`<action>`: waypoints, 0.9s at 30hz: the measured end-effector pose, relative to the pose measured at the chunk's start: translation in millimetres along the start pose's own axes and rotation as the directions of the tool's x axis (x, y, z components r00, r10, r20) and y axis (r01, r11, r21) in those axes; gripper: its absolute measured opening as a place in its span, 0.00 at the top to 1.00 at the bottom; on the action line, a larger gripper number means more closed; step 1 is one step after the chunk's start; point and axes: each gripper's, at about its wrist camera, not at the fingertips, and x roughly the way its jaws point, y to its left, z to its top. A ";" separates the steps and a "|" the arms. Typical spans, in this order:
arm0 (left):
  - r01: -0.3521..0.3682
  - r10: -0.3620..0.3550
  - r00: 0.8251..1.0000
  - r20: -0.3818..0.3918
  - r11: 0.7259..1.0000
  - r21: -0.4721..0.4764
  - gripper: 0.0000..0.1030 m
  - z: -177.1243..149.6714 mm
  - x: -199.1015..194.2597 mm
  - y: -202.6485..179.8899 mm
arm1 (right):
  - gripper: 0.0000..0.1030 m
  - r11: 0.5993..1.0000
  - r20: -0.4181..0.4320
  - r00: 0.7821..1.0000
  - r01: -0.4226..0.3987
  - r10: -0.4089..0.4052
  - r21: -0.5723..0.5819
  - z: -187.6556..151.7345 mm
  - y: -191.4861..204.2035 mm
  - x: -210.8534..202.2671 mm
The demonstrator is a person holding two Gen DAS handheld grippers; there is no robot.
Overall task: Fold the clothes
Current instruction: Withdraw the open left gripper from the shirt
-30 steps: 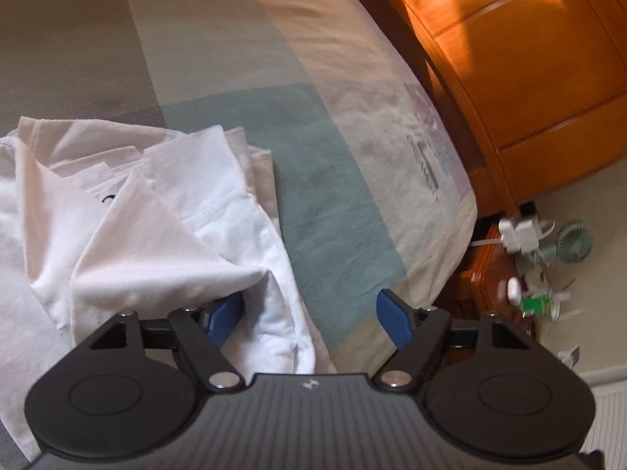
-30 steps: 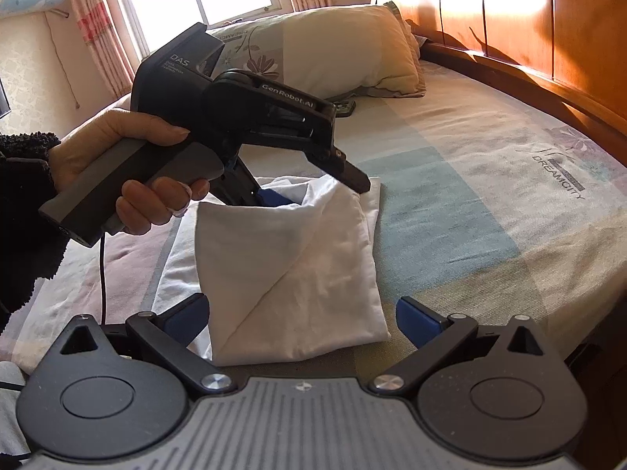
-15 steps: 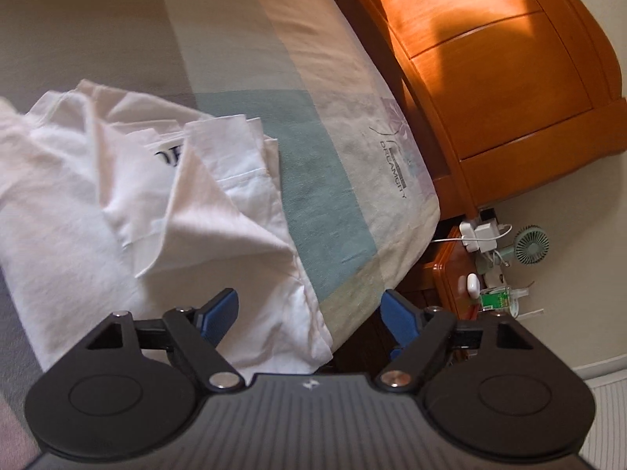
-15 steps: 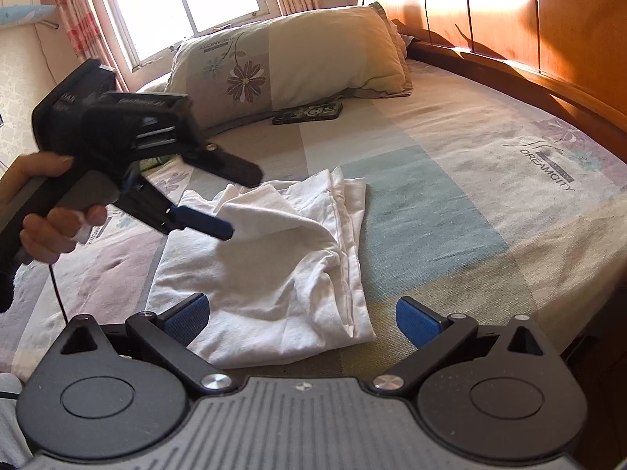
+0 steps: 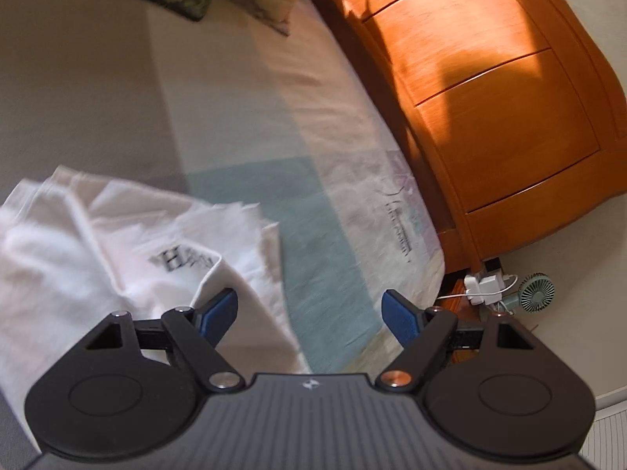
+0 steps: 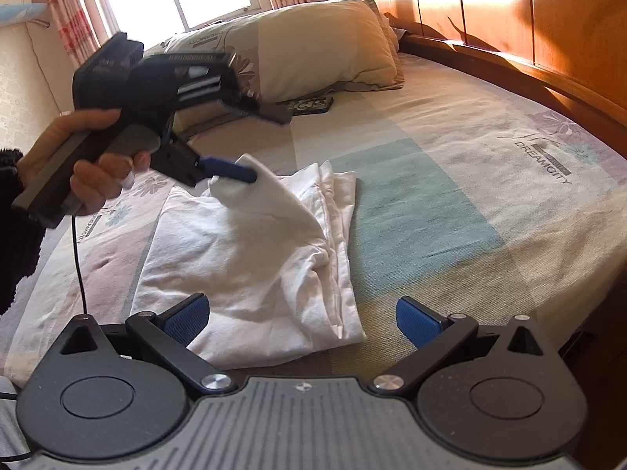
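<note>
Bed (image 6: 450,180): wide bare sheet beyond the shirt; headboard well apart.
White T-shirt (image 6: 250,258): near the bed's front edge, 1 flap dropped since a second ago and now rumpled (fold likely needs redoing).
Left gripper (image 5: 309,313): jaws apart, empty; it let go of the flap and pulled back.
Right gripper (image 6: 301,313): jaws wide, empty, over the shirt's near hem.
</note>
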 end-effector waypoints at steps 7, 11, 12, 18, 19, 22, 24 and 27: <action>0.041 -0.043 0.999 0.013 0.988 0.146 0.22 5.1 10.4 -41.0 | 0.00 0.999 -0.007 0.999 -0.038 0.038 0.009 4.0 -4.5 8.1; -0.070 0.065 0.997 0.040 0.986 0.151 0.22 -14.9 -4.6 -11.4 | 0.00 0.996 0.004 0.996 -0.084 0.084 -0.012 9.8 -7.9 14.0; -0.098 0.092 0.994 0.052 0.985 0.141 0.22 -21.4 -10.5 -1.6 | 0.00 0.995 0.008 0.995 -0.103 0.103 -0.012 11.4 -9.1 15.2; -0.150 0.137 0.982 0.133 0.985 0.090 0.22 -83.7 -46.7 36.9 | 0.03 0.971 -0.018 0.971 -0.236 0.237 0.027 9.1 -13.6 25.0; -0.148 0.137 0.982 0.133 0.986 0.076 0.22 -92.7 -49.4 41.2 | 0.03 0.967 -0.028 0.967 -0.254 0.255 0.039 7.5 -14.4 27.7; -0.156 0.149 0.979 0.138 0.987 0.047 0.22 -116.0 -55.3 50.4 | 0.03 0.950 -0.053 0.950 -0.302 0.307 0.080 4.4 -19.3 35.9; -0.178 0.171 0.975 0.142 0.983 0.041 0.21 -126.9 -56.6 52.3 | 0.03 0.944 -0.066 0.945 -0.312 0.320 0.106 4.8 -24.7 43.3; -0.235 0.223 0.966 0.133 0.969 0.082 0.21 -132.5 -55.8 44.6 | 0.03 0.933 -0.088 0.938 -0.320 0.336 0.163 6.0 -37.9 59.6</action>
